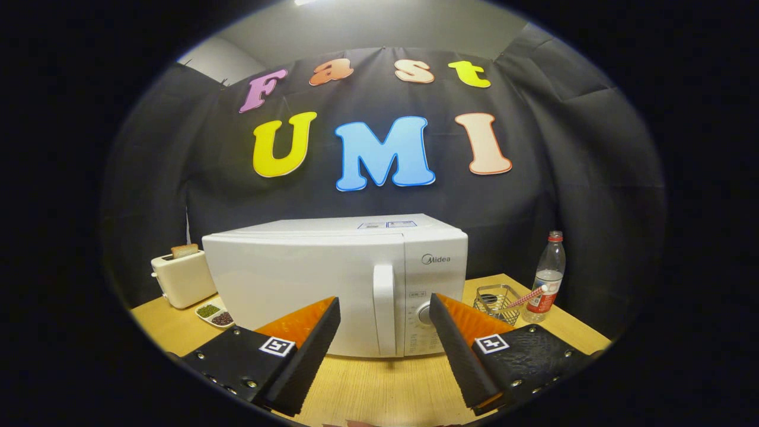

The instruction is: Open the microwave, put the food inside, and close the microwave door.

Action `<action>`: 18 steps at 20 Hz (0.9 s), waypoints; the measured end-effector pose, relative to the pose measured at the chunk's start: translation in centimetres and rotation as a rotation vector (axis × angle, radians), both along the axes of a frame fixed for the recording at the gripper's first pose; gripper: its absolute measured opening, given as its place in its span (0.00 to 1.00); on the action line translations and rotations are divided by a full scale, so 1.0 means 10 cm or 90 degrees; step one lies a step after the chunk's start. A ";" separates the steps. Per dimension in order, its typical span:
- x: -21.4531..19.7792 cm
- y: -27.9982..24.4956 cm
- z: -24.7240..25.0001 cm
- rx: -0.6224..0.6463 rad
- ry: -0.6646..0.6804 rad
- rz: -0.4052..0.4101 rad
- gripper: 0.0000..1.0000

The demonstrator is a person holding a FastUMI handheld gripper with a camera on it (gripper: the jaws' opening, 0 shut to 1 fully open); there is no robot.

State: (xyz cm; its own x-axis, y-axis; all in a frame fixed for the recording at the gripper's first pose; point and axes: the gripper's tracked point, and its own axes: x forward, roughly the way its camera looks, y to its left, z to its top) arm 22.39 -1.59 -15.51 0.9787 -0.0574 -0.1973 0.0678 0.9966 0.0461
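I note my claw [384, 308] spread wide and empty, short of the closed microwave [332, 279], its door handle [383, 308] between the fingers.

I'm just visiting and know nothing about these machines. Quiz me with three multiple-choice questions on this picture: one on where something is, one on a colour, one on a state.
1. Where is the toaster?
A. left of the microwave
B. on top of it
C. right of it, by the bottle

2. What colour is the cap of the plastic bottle?
A. blue
B. red
C. green

3. How is the microwave door?
A. wide open
B. removed
C. closed

Answers: 1 A, the toaster stands on the table at the microwave's left, a slice sticking out. 2 B, the cap is red. 3 C, the door sits flush, its handle just ahead, in line with the gap of the open gripper.
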 end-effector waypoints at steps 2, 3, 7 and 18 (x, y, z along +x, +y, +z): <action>0.12 0.02 -0.03 -0.002 -0.001 -0.007 0.95; 0.19 0.00 -0.07 -0.004 0.001 -0.014 0.95; 0.42 -0.06 -0.24 0.016 0.019 -0.034 0.95; 0.53 -0.01 -0.38 0.024 0.047 -0.045 0.24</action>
State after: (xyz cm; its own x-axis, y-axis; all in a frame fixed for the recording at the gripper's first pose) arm 27.69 -1.69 -19.34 0.9549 -0.1174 -0.2727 0.1429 0.9869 0.0755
